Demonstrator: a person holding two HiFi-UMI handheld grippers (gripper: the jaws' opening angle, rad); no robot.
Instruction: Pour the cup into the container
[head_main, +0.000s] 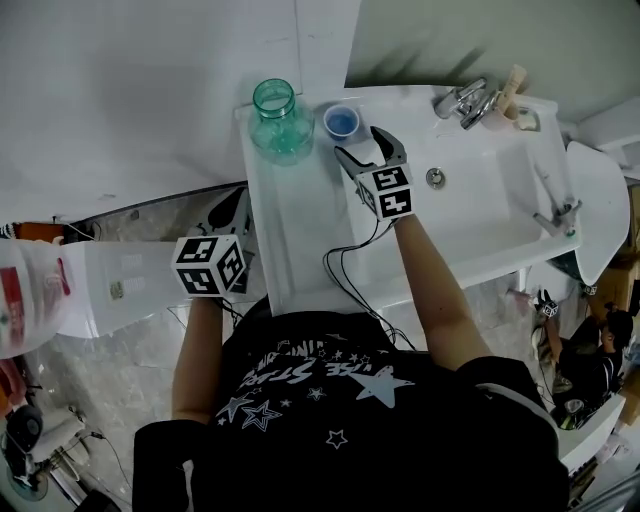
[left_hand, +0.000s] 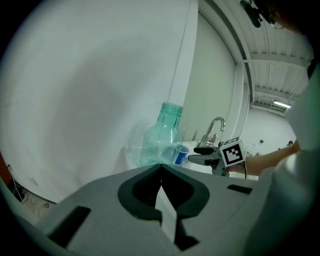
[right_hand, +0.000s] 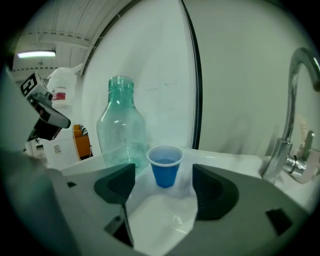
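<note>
Blue cup (head_main: 341, 122): upright on the white counter (head_main: 300, 215), just beside the bottle on its tap side and not touching it. It has a white rim, and something level and bluish shows inside.
Teal bottle (head_main: 279, 122): clear, upright and uncapped (glass or plastic, I can't tell from where I stand). It stands at the counter's far end, close to the wall.
Right gripper (head_main: 356, 142): its jaws are spread wide and nothing is pinched. It sits low over the counter to the bottle's right, with its tips just short of the cup. Seen along its jaws, the cup stands framed in the gap ahead, and both pads are clear of it.
Left gripper (left_hand: 161, 186): its jaws are pressed together with nothing between them. It is off the counter's left edge, well nearer the person than the bottle, and points toward the bottle.
Tap (head_main: 463, 100): chrome, on the far side of the cup from the bottle, at the back rim of the basin.
Sink basin (head_main: 480, 200): white, well to the bottle's right, past the right gripper.
Shirt (head_main: 330, 390): black with white stars, on the person, at the near end of the counter from the bottle.
</note>
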